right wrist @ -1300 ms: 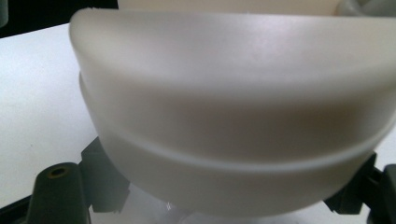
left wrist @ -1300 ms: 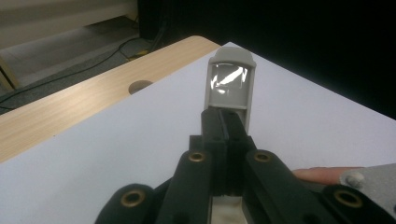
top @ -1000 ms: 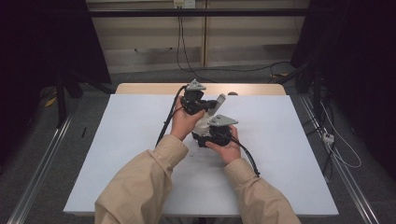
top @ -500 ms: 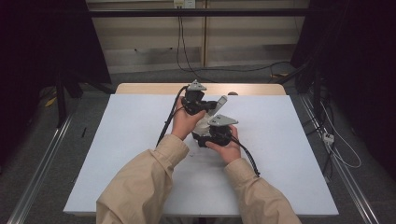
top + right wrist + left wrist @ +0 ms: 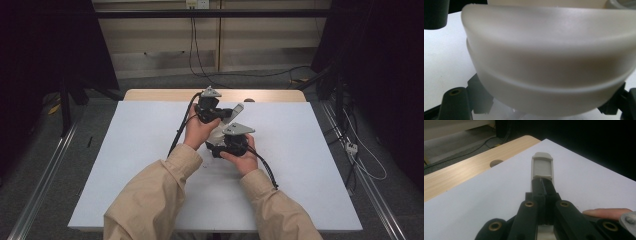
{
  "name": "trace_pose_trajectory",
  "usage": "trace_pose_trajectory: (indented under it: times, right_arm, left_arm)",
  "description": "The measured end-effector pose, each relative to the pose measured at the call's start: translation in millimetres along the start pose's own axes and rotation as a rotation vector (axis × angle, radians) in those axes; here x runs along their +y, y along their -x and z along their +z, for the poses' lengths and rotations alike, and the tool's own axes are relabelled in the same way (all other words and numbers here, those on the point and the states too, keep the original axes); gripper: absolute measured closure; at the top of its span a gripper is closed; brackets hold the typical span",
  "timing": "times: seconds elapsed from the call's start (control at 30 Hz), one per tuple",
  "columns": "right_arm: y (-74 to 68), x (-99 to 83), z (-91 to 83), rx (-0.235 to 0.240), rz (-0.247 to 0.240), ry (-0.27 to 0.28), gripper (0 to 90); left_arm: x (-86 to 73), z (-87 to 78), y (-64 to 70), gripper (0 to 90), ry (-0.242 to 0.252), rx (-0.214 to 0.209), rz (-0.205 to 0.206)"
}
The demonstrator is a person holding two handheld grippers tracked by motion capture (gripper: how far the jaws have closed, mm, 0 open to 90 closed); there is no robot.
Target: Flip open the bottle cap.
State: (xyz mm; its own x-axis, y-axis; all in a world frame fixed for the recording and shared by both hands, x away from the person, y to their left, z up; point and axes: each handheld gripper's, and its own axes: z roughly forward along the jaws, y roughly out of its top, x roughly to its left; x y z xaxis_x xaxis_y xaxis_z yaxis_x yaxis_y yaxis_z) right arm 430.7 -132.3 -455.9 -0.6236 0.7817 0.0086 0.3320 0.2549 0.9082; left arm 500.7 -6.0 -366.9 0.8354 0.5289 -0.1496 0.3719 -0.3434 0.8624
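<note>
Over the middle of the white table [image 5: 125, 165] my hands hold both grippers close together. My left gripper [image 5: 220, 114] is shut on a flat grey plastic piece [image 5: 235, 110], which juts out to the right. In the left gripper view the jaws [image 5: 543, 188] pinch the base of that grey piece [image 5: 542, 167], whose tabbed end points away. My right gripper [image 5: 219, 146] sits just below, at a translucent white container [image 5: 217, 134]. The right gripper view has the white container [image 5: 544, 62] pressed close, with black jaw parts on either side of its base.
A strip of bare wood [image 5: 150, 95] runs along the table's far edge, with a round hole [image 5: 496, 163] in it. Black cables [image 5: 177, 135] trail from both grippers. Metal rails and floor cables flank the table. A fingertip [image 5: 609, 213] shows at the left gripper view's lower right.
</note>
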Motion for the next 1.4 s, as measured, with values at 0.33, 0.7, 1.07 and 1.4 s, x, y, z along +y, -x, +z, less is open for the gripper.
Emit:
trace_pose_trajectory:
  times: [0.33,0.7,1.07,1.4]
  right_arm:
    - [0.2,-0.2,-0.1,0.000,0.002,0.001,18.8]
    - [1.2,-0.5,-0.2,0.003,0.004,0.003,18.8]
    - [0.9,-0.5,-0.6,0.003,0.005,0.002,18.7]
    - [0.8,0.4,-2.1,-0.001,0.014,-0.008,18.3]
  left_arm:
    - [-0.6,1.6,0.0,90.0,-0.003,0.000,-0.004]
    - [-1.4,4.0,0.0,90.0,-0.008,-0.004,0.005]
    - [-0.7,2.3,2.2,90.0,-0.016,0.005,0.012]
    - [3.2,-7.6,5.5,81.4,-0.014,-0.004,0.014]
